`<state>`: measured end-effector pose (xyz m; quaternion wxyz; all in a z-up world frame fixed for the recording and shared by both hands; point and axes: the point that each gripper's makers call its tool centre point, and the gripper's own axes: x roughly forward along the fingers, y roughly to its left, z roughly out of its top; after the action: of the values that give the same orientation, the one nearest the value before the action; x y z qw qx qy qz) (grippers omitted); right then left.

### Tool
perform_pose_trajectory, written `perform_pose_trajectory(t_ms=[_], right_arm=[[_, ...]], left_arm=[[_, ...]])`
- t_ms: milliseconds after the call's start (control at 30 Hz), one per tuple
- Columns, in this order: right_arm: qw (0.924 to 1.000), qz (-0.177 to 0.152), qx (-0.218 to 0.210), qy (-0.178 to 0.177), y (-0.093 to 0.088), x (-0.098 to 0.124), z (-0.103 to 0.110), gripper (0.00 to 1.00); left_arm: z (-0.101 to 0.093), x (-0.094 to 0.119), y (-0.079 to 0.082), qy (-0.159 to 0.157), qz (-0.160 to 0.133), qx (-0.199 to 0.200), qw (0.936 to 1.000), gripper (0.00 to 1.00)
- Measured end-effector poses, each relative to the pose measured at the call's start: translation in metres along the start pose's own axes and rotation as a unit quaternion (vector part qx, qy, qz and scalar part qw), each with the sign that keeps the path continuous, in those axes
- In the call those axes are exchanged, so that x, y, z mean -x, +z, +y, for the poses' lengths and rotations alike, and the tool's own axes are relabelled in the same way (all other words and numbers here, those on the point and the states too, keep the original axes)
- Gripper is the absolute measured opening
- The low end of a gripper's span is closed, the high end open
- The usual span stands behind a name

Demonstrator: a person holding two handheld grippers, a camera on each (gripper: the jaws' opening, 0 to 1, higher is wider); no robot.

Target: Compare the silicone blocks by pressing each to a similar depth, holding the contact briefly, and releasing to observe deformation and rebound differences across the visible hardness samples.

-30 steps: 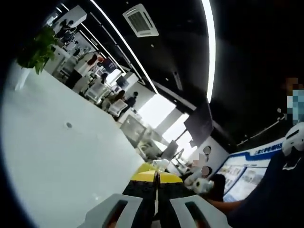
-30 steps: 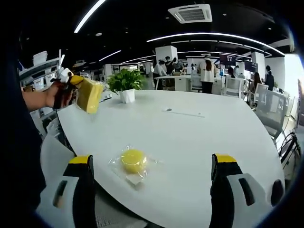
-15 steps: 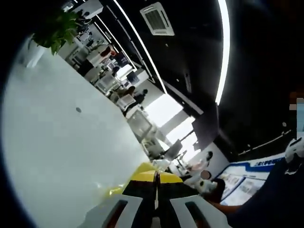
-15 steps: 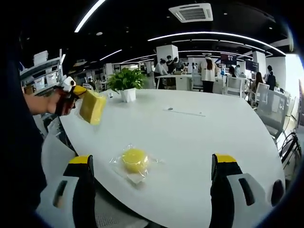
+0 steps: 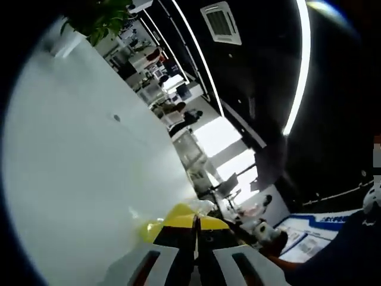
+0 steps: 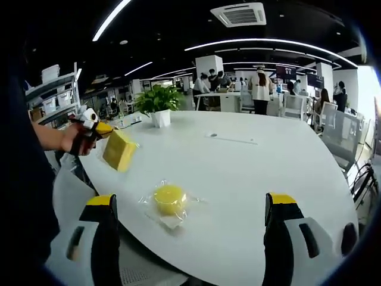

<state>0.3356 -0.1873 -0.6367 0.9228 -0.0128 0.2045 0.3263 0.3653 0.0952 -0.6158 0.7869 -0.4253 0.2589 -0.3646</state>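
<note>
While left tongs [image 6: 102,128] grip yellow block [image 6: 118,150] above table [image 6: 238,179]; right tongs [image 6: 193,223] spread

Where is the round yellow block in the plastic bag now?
In the right gripper view, the round yellow block lies on the white table near its front edge, closer to the right gripper's left jaw, below the square yellow block.

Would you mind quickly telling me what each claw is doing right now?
Left claw: closed on the yellow block, held above the table.
Right claw: open, holding nothing.
</note>
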Motion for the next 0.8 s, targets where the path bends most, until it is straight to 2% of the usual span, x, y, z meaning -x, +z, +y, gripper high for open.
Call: perform_pose_trajectory(t_ms=[267,600,800], right_arm=[[1.0000,0.001,-0.003,0.001,-0.001,0.000,0.001,0.97],[1.0000,0.004,-0.004,0.000,-0.005,0.002,0.002,0.97],[1.0000,0.005,-0.008,0.000,-0.008,0.003,0.003,0.96]], left_arm=[[0.017,-0.002,-0.011,0.017,0.019,0.011,0.9996,0.00],[0.042,-0.003,-0.018,0.040,0.021,0.037,0.9983,0.00],[0.055,-0.002,-0.018,0.044,0.011,0.066,0.9968,0.00]])
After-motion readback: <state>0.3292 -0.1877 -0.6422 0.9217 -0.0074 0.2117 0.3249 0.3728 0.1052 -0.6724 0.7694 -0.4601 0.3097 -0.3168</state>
